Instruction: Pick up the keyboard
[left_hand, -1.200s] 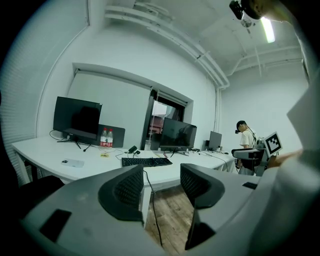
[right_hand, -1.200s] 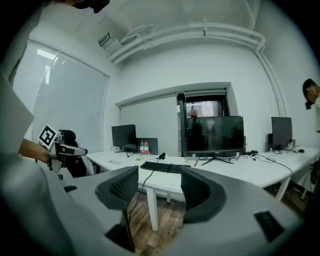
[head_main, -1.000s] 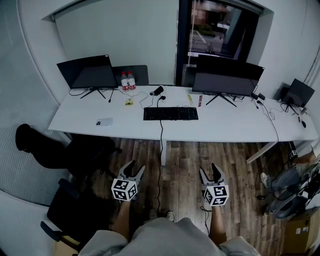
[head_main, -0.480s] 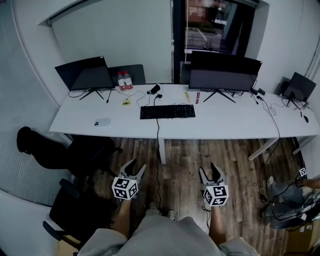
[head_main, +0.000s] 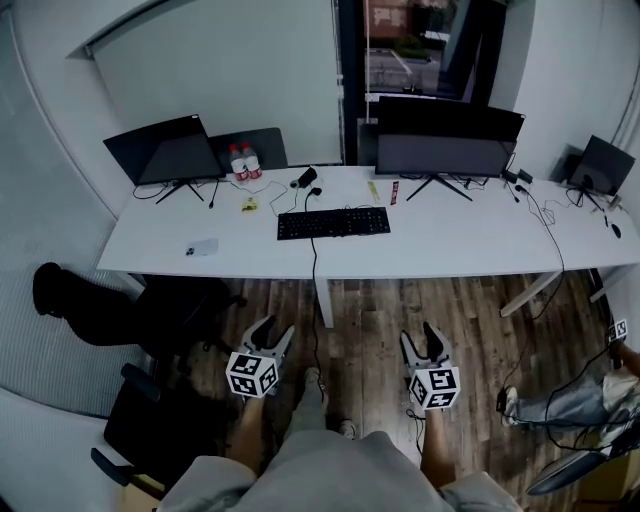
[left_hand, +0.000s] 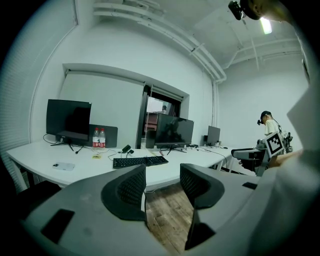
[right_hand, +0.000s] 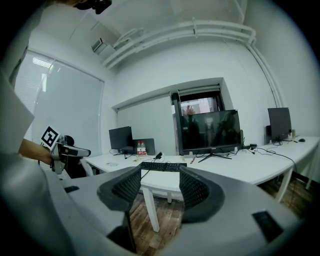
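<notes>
Both grippers hang open with nothing between the jaws: the left gripper (head_main: 270, 333) and right gripper (head_main: 420, 338) are low over the wood floor (head_main: 365, 310), well short of the desk (head_main: 470, 255). The keyboard (head_main: 333, 222) lies flat mid-desk, before the gap between the monitors (head_main: 447, 135), untouched. My worry is the cable (head_main: 313, 270) that seems to run from it over the front edge to the floor. A brisk lift could snag it or tug the board askew. Pinched at one end only, the long board may sag or slip. Small clutter (head_main: 303, 182) just behind could get knocked.
</notes>
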